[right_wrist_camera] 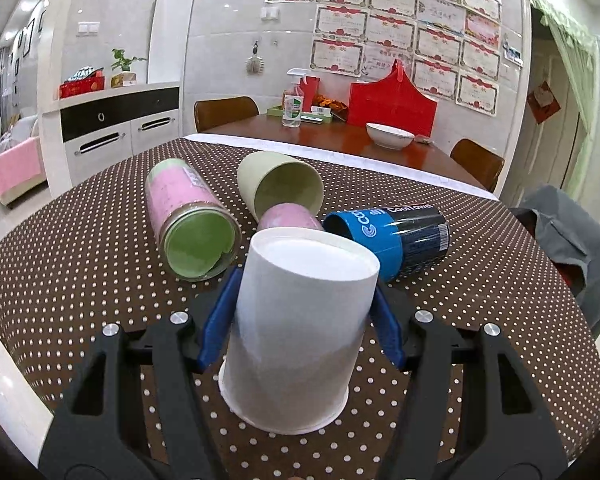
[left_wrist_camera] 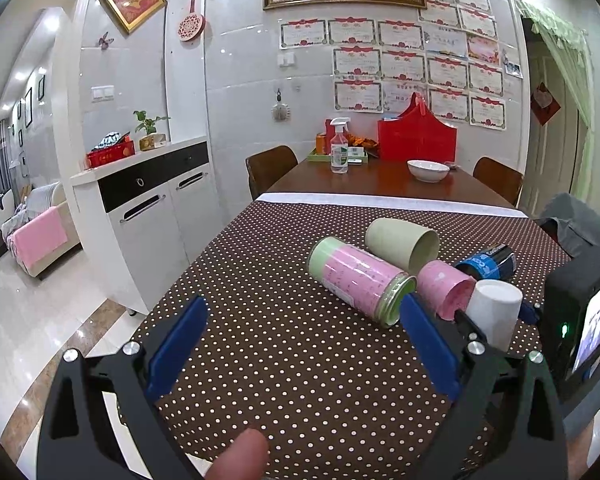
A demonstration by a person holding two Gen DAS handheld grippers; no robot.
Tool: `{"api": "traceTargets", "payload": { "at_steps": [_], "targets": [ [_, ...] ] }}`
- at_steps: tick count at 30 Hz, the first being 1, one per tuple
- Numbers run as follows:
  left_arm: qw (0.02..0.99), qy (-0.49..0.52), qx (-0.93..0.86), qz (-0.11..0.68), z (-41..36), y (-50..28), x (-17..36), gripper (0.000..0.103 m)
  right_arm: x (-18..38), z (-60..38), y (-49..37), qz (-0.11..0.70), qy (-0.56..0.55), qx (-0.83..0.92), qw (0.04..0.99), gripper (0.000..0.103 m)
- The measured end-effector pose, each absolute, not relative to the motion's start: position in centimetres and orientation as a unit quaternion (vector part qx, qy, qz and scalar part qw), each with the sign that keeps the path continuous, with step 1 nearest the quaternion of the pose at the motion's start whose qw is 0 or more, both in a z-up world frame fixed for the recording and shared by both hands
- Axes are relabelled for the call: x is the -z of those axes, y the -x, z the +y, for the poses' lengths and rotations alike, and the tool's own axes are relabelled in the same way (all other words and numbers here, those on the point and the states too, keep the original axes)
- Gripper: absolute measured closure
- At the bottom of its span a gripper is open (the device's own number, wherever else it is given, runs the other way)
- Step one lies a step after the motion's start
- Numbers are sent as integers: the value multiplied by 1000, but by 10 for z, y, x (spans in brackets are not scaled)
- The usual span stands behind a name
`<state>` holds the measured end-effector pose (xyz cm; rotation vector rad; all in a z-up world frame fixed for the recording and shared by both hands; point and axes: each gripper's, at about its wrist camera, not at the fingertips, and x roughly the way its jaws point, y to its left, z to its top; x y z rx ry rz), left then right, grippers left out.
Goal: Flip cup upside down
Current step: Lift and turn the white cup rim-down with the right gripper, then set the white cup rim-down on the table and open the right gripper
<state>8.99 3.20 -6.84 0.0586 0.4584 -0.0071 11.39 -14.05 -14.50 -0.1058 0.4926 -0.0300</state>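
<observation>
A white paper cup [right_wrist_camera: 296, 328] stands upside down, rim on the dotted tablecloth [right_wrist_camera: 80, 248], base up. My right gripper [right_wrist_camera: 300, 320] has its blue pads [right_wrist_camera: 220, 316] against both sides of the cup, shut on it. The cup also shows in the left wrist view [left_wrist_camera: 494, 312], beside the right gripper's body [left_wrist_camera: 580, 320]. My left gripper [left_wrist_camera: 300, 344] is open and empty over the cloth, left of the cups. Its right pad [left_wrist_camera: 428, 348] is close to the pink-and-green can [left_wrist_camera: 360, 280].
Lying on their sides behind the white cup: a pink-and-green can [right_wrist_camera: 192, 224], a pale green cup [right_wrist_camera: 280, 188], a pink cup [right_wrist_camera: 288, 218] and a blue-black can [right_wrist_camera: 388, 236]. A white bowl [right_wrist_camera: 388, 134] and spray bottle [right_wrist_camera: 294, 100] stand farther back. Grey cloth [right_wrist_camera: 572, 240] hangs at right.
</observation>
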Motion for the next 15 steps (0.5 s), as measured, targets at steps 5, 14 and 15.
{"api": "traceTargets", "payload": {
  "at_steps": [5,14,15],
  "targets": [
    [974,-29,3,226,32,-90,68,8,147,-141,-105,239,52,5,970,12],
    [975,-28,4,221,30,-85,64,8,136,-145,-98,235,45,-7,971,6],
    [975,-25,5,220,30,-85,63,8,133,-147,-97,234,45,-5,971,6]
  ]
}}
